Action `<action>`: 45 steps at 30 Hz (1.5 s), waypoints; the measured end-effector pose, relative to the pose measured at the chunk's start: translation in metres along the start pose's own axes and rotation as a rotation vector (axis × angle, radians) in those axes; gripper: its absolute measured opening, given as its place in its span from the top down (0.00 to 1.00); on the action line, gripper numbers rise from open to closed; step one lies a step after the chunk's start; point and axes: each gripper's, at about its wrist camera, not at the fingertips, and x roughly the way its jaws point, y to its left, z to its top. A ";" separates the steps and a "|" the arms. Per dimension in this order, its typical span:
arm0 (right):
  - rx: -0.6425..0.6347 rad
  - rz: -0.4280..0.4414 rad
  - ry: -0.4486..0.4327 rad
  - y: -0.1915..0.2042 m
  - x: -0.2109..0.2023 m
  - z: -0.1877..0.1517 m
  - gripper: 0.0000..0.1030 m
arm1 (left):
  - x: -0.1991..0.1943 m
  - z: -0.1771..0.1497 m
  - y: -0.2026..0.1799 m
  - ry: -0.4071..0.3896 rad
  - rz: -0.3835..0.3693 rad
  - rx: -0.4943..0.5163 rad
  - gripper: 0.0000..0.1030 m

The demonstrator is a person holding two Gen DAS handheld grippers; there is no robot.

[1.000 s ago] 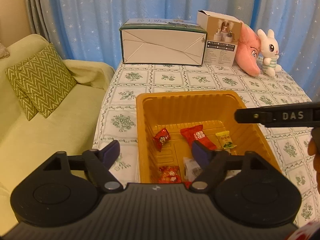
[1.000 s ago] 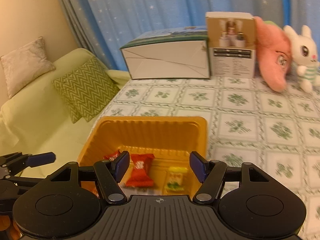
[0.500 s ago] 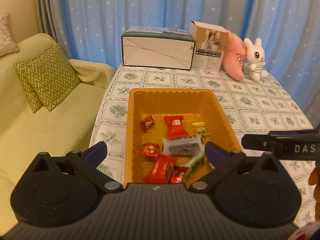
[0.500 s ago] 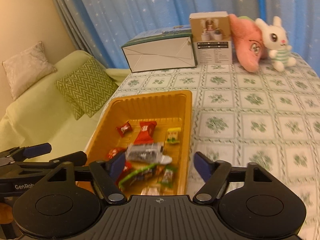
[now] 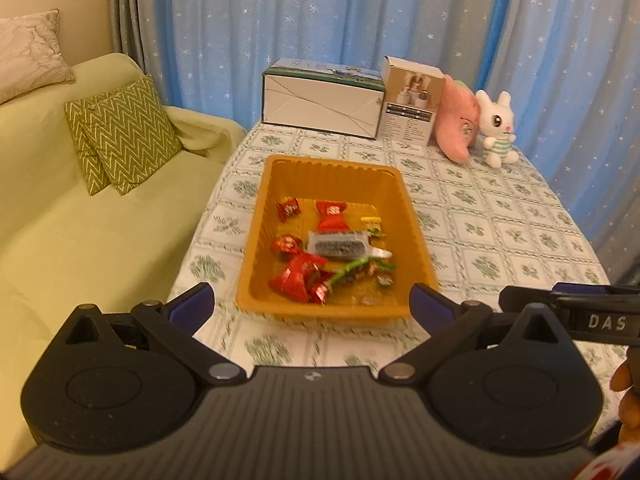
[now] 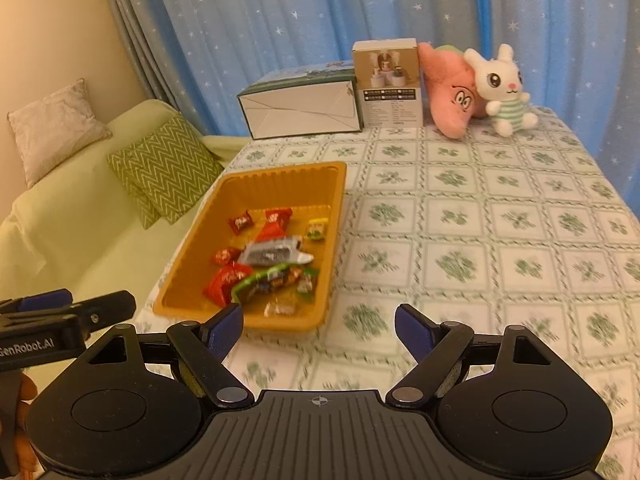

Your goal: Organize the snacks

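Blue-padded left tongs (image 5: pixel 311 307) stand wide apart and empty, while the right tongs (image 6: pixel 319 326) are opening with nothing between them. Just beyond both, the orange tray (image 5: pixel 256 300) of snacks (image 5: pixel 316 256) sits on the worktop (image 6: pixel 480 240) near its couch-side edge.

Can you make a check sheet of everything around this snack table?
Surface: table under a green-flowered checked cloth.
Job's things: orange tray holds wrapped snacks, mostly red packets, one dark grey packet, one small yellow one. No snacks seen outside it.
Clutter: white carton, small product box, pink plush, white bunny plush at the far edge.
Grippers: left gripper open, nothing between its fingers; right gripper opening, nothing between.
Cables: nothing seen.
Surroundings: green sofa, zigzag cushion, blue starry curtains.
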 end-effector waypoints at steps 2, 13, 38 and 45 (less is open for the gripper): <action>-0.006 -0.003 -0.002 0.001 -0.010 -0.008 0.20 | -0.011 -0.007 -0.004 0.002 -0.001 0.002 0.00; -0.012 -0.013 0.000 0.004 -0.057 -0.063 0.20 | -0.058 -0.047 -0.018 0.017 0.001 0.043 0.00; -0.049 -0.011 -0.061 0.019 -0.134 -0.101 0.20 | -0.118 -0.086 -0.040 -0.029 0.045 0.059 0.00; -0.075 -0.008 -0.061 0.028 -0.143 -0.105 0.20 | -0.126 -0.089 -0.043 -0.050 0.044 0.066 0.00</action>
